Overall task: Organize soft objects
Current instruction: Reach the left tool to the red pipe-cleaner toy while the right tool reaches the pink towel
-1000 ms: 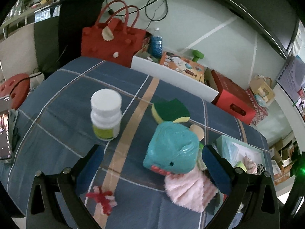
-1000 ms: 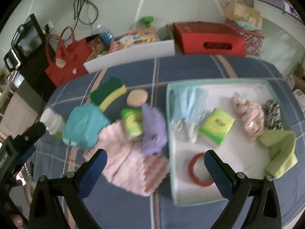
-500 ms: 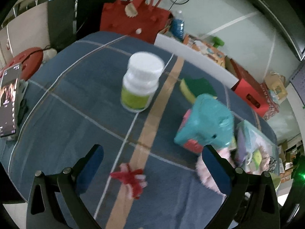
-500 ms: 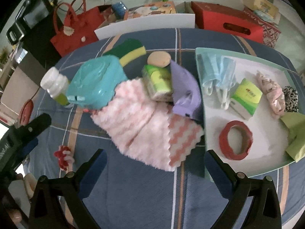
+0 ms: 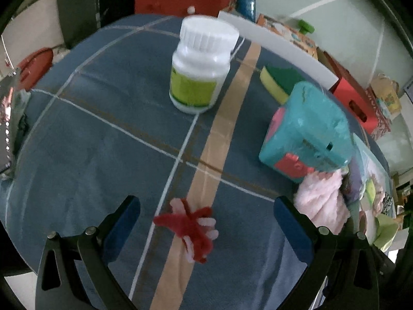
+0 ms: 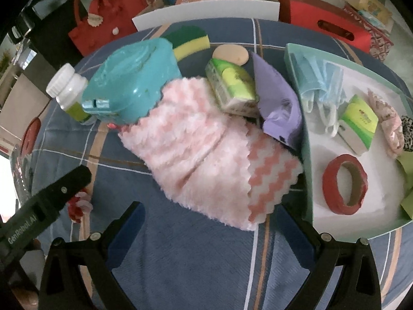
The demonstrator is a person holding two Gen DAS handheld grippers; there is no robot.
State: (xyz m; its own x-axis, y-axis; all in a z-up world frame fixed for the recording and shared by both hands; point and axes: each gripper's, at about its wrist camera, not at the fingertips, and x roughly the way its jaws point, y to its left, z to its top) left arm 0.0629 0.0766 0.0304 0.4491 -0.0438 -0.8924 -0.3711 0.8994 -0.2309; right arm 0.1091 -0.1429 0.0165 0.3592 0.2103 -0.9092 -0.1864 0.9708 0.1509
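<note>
A red and pink fuzzy pipe-cleaner knot (image 5: 192, 230) lies on the blue checked cloth, between the open fingers of my left gripper (image 5: 206, 219), which is empty. A pink fluffy towel (image 6: 204, 155) lies just ahead of my open, empty right gripper (image 6: 211, 219); it also shows in the left wrist view (image 5: 322, 204). A teal tray (image 6: 307, 160) at the right holds blue face masks (image 6: 320, 82), a tissue pack (image 6: 357, 124), a red tape roll (image 6: 344, 183) and scrunchies (image 6: 387, 124).
A white pill bottle (image 5: 201, 67) and a teal wipes box (image 5: 307, 134) stand on the cloth. A green-yellow sponge (image 6: 191, 41), a second tissue pack (image 6: 232, 87) and a purple pouch (image 6: 278, 103) lie by the towel. Red bags and boxes stand beyond the table's far edge.
My left gripper has moved left and down over the pipe-cleaner knot, which now lies between its fingers. My right gripper has moved left and closer to the pink towel.
</note>
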